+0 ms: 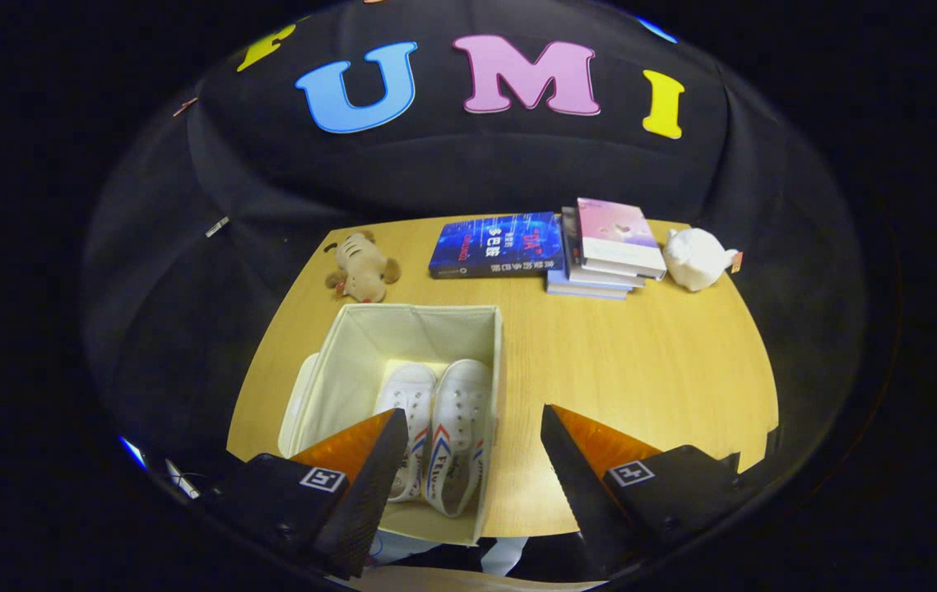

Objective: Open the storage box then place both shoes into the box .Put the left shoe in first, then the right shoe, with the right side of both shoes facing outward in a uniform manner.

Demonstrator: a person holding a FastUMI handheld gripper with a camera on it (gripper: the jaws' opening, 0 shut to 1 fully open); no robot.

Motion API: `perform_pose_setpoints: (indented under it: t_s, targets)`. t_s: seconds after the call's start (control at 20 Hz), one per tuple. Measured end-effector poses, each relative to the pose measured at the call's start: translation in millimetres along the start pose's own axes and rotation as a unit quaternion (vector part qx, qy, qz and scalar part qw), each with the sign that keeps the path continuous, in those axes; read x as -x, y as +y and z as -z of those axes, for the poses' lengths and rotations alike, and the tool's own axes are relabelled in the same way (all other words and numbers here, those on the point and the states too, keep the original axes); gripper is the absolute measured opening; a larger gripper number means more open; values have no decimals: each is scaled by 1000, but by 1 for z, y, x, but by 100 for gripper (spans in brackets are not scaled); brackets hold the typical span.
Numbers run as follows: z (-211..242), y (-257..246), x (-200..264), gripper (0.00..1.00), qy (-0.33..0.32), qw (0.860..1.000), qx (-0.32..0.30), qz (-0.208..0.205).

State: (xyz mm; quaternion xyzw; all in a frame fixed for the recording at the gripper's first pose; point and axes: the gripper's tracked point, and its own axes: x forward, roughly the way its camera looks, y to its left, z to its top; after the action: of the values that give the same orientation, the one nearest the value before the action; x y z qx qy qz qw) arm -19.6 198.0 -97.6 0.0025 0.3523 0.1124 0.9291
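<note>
An open cream fabric storage box point(435, 322) stands on the wooden table point(641, 370), below and ahead of my left finger. Two white canvas shoes lie side by side inside it, toes pointing away from me. The left-hand shoe point(406, 403) is partly hidden by my left finger. The right-hand shoe point(460, 427) shows its red and blue stripes. The box's lid point(297, 403) hangs down its left side. My gripper point(472, 436) is open above the box's right wall, with nothing between its fingers point(369, 485).
Beyond the box a small brown plush toy point(363, 267) lies at the table's far left. A blue book point(494, 245) and a stack of books point(608, 251) lie at the far edge. A white plush toy point(697, 259) sits to their right.
</note>
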Motion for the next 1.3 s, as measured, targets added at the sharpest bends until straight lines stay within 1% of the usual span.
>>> perform_pose_setpoints:
  t_s: [0.1, 0.2, 0.3, 0.45, 0.6, 0.75, 0.9, 0.95, 1.0, 1.1, 1.2, 1.3]
  targets:
    - [-18, -16, 15, 99, -36, 999, 11, 9]
    - [-38, -32, 32, 99, -75, 997, 19, 9]
    - [-63, -51, 55, 99, -125, 991, 34, 9]
    - [-104, -81, 95, 99, -221, 974, 48, 1]
    - [-137, -115, 132, 98, -298, 954, 36, -13]
    - [-152, -146, 158, 98, -342, 939, 25, -36]
    - [-166, -176, 176, 98, -390, 920, 33, -23]
    - [-168, -179, 180, 98, -396, 917, 36, -24]
    - [-167, -184, 180, 98, -395, 918, 34, -17]
    - [-157, -190, 162, 98, -373, 927, 28, -11]
    - [-145, -190, 137, 98, -338, 941, 22, -11]
    - [-139, -181, 117, 99, -322, 946, 29, -14]
